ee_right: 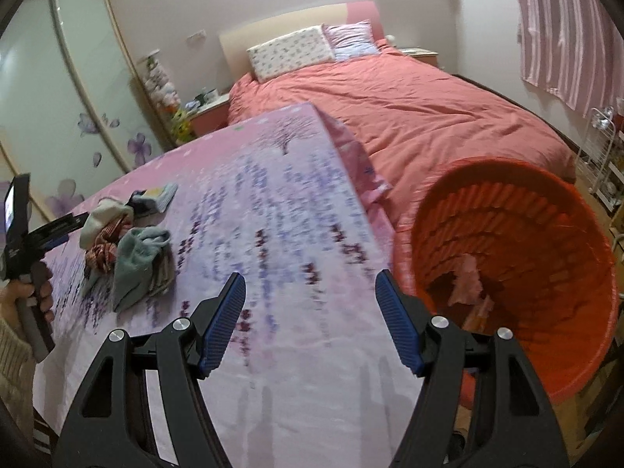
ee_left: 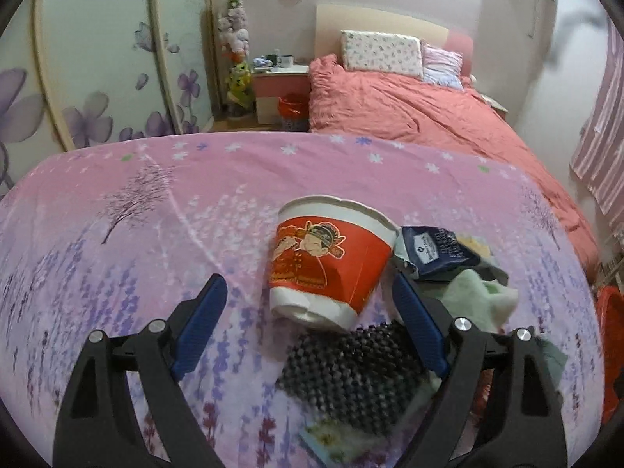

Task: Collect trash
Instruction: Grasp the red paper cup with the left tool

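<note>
A crumpled red and white paper cup with a cartoon figure lies on its side on the pink floral cloth. My left gripper is open, its blue pads on either side of the cup's base, a little short of it. A dark blue wrapper lies right of the cup. My right gripper is open and empty above the cloth's near right edge. An orange trash basket stands just right of it, with scraps of trash inside.
A dark dotted cloth, a green cloth and other small fabrics lie on the table. A bed with a red cover is beyond. A floral wardrobe stands left. The left hand-held unit shows at far left.
</note>
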Motion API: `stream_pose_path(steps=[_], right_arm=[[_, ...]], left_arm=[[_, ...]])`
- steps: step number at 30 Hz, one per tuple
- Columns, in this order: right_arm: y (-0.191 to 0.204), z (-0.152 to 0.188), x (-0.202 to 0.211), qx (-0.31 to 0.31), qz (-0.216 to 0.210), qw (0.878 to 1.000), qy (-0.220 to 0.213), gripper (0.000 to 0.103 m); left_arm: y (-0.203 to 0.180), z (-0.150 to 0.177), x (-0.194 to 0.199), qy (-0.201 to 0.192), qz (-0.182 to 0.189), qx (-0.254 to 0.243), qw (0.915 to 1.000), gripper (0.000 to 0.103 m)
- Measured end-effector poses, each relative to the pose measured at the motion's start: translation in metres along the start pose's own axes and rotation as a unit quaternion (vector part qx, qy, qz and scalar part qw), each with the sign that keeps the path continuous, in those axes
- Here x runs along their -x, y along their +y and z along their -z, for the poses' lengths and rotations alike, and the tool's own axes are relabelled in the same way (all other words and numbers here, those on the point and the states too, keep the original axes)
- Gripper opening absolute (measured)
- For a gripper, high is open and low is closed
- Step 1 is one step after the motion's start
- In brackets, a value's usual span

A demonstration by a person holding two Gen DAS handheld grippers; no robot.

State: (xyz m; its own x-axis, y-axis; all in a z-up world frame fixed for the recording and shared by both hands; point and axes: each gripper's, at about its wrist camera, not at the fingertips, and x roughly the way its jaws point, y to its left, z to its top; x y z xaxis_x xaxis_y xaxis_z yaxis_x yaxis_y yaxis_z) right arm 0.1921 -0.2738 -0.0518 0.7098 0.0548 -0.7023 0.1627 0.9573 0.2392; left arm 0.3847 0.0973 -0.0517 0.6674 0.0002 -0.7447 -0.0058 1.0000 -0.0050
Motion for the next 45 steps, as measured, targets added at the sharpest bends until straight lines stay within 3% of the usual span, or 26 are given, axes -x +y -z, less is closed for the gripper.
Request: stream_pose_path(steps=[5, 9, 14, 26, 31, 38, 41, 43, 45], right_arm=[[0.018, 0.002, -0.010, 0.015, -0.006, 1.000, 0.013, 0.069], [0.031, 0.004, -0.014, 0.023, -0.009, 1.000, 0.019, 0.069], [0.046, 0.005, -0.014, 0.030, -0.014, 0.999, 0.023, 0.069], [0.093, 0.009, -0.012, 0.058, -0.051, 0.997, 0.019, 0.068], [0.129, 0.007, -0.025, 0.075, -0.069, 0.995, 0.019, 0.054], [0.157, -0.002, -0.053, 0.078, -0.057, 0.995, 0.032, 0.048], [0.163, 0.000, -0.063, 0.076, -0.050, 0.995, 0.043, 0.039], [0.164, 0.004, -0.065, 0.082, -0.045, 0.995, 0.045, 0.021], [0.165, 0.006, -0.067, 0.085, -0.044, 0.994, 0.050, 0.010]], left_arm=[[-0.008, 0.000, -0.023, 0.016, -0.009, -0.015, 0.9997, 0.085], [-0.008, -0.006, -0.038, 0.028, -0.010, -0.018, 0.9994, 0.074], [-0.005, -0.004, -0.035, 0.019, -0.030, -0.029, 0.9989, 0.073], [0.076, 0.049, 0.013, 0.021, -0.069, 0.001, 0.9974, 0.073], [0.082, 0.066, 0.023, 0.005, -0.067, -0.009, 0.9977, 0.073], [0.088, 0.072, 0.025, -0.003, -0.055, 0.005, 0.9985, 0.074], [0.095, 0.074, 0.027, -0.003, -0.040, 0.019, 0.9990, 0.075], [0.098, 0.074, 0.026, -0.002, -0.031, 0.026, 0.9992, 0.075], [0.101, 0.074, 0.023, 0.007, -0.024, 0.031, 0.9992, 0.075]])
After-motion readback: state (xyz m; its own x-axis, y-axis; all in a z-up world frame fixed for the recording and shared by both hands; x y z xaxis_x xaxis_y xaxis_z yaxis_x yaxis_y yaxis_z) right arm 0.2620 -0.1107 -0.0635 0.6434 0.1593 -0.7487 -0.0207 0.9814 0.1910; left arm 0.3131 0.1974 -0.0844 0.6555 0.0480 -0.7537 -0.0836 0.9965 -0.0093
